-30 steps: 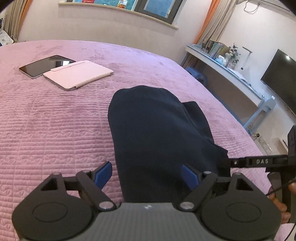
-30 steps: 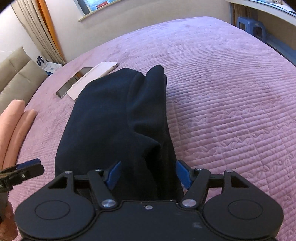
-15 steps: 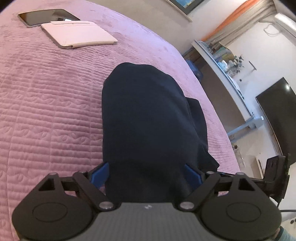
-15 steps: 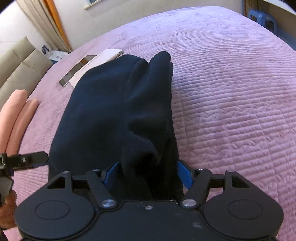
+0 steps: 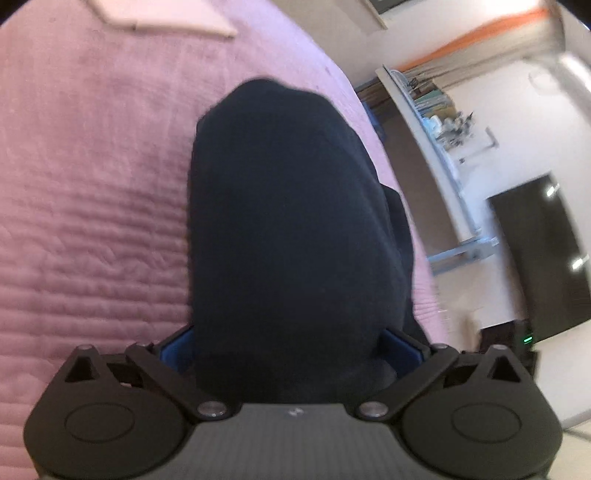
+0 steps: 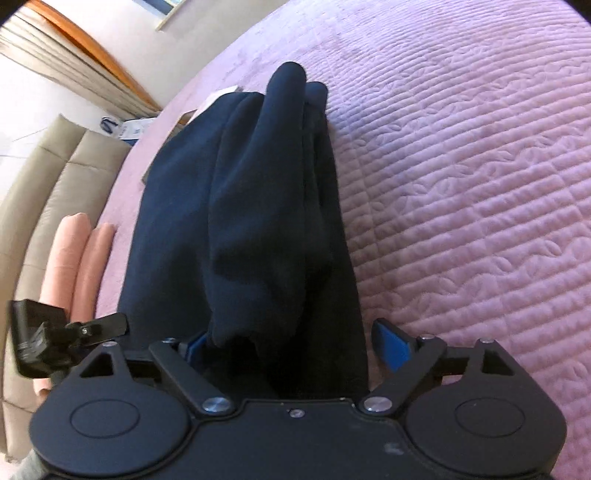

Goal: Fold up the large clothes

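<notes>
A dark navy garment (image 5: 291, 229) lies folded lengthwise on the pink quilted bed (image 5: 85, 206). It also shows in the right wrist view (image 6: 258, 221) with a thick bunched fold on top. My left gripper (image 5: 288, 349) is open, its blue pads on either side of the garment's near end, the cloth filling the gap. My right gripper (image 6: 291, 343) is open too, its jaws straddling the near end of the same garment. The left gripper's body (image 6: 55, 332) shows at the left edge of the right wrist view.
A white tablet case (image 5: 162, 14) lies on the bed beyond the garment. A long desk shelf (image 5: 424, 110) and a dark TV (image 5: 539, 254) stand right of the bed. A beige sofa (image 6: 44, 177) and peach rolled cushions (image 6: 77, 254) are at the left.
Both grippers have pushed forward and down onto the garment's near end, so the cloth now sits between each pair of still-open jaws. The left view tilted and blurred with motion.
</notes>
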Tool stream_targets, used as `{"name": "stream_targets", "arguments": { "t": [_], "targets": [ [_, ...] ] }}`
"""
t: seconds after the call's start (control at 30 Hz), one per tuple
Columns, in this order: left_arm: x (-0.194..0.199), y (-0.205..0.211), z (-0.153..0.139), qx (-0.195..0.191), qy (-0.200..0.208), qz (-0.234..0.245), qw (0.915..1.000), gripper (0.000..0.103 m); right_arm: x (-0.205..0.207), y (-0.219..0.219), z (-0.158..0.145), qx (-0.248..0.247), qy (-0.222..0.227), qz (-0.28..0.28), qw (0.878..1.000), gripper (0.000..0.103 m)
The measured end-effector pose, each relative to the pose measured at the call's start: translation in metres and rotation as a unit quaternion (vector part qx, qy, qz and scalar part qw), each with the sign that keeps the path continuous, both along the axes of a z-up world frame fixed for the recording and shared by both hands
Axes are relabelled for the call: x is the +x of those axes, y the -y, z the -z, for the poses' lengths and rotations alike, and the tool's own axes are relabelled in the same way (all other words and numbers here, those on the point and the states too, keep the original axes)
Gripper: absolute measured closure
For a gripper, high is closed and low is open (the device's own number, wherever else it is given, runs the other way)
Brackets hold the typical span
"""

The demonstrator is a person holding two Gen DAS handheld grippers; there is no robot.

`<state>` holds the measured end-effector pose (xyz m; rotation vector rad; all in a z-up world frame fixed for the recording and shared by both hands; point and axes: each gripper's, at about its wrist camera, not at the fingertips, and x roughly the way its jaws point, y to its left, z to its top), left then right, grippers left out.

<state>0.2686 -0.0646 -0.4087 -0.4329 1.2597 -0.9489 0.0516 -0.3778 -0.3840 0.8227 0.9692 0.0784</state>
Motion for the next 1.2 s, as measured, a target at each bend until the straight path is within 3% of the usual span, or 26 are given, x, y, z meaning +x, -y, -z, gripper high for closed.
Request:
{"name": "stream_targets", "arguments": {
  "t": [0.07,0.17,0.27,0.33,0.4,0.53,0.63,0.8,0.9,1.03,1.13,1.2],
  "targets": [
    [0.003,0.0,0.01,-0.02,-0.018,-0.007,0.9996,0.0,0.003,0.0,0.001,0.021,0.012,-0.005,1.0,0.005],
    [-0.002,0.006,0.012,-0.02,0.0,-0.018,0.9996,0.001,0.006,-0.005,0.003,0.033,0.022,-0.006,0.999,0.013],
    [-0.009,0.007,0.004,-0.008,0.035,-0.024,0.9991,0.02,0.005,-0.004,0.002,0.074,0.028,0.004,0.997,0.022],
    [-0.012,0.0,-0.003,-0.019,0.043,-0.033,0.9983,0.035,-0.001,-0.002,-0.004,0.088,0.042,0.013,0.995,0.037],
    [-0.016,-0.007,-0.013,-0.036,0.058,-0.038,0.9969,0.038,-0.007,-0.007,-0.017,0.076,0.064,0.005,0.995,0.042],
    [-0.034,-0.028,-0.049,-0.065,0.102,-0.033,0.9921,0.04,-0.02,-0.04,-0.058,0.025,0.094,-0.041,0.994,0.042],
    [-0.055,-0.056,-0.078,-0.077,0.12,-0.029,0.9894,0.04,-0.044,-0.064,-0.087,0.02,0.119,-0.053,0.991,0.043],
    [-0.119,-0.12,-0.128,-0.077,0.147,-0.034,0.9856,0.04,-0.101,-0.116,-0.138,0.012,0.151,-0.079,0.985,0.043],
    [-0.165,-0.154,-0.141,-0.071,0.154,-0.05,0.9843,0.04,-0.131,-0.148,-0.15,0.009,0.152,-0.098,0.984,0.043],
    [-0.213,-0.186,-0.131,-0.045,0.151,-0.056,0.9859,0.04,-0.16,-0.177,-0.138,0.009,0.133,-0.121,0.984,0.044],
    [-0.239,-0.206,-0.094,-0.025,0.133,-0.064,0.9887,0.039,-0.175,-0.19,-0.107,0.021,0.108,-0.127,0.986,0.045],
    [-0.256,-0.214,-0.062,0.008,0.117,-0.07,0.9907,0.038,-0.184,-0.194,-0.083,0.023,0.089,-0.125,0.988,0.045]
  ]
}}
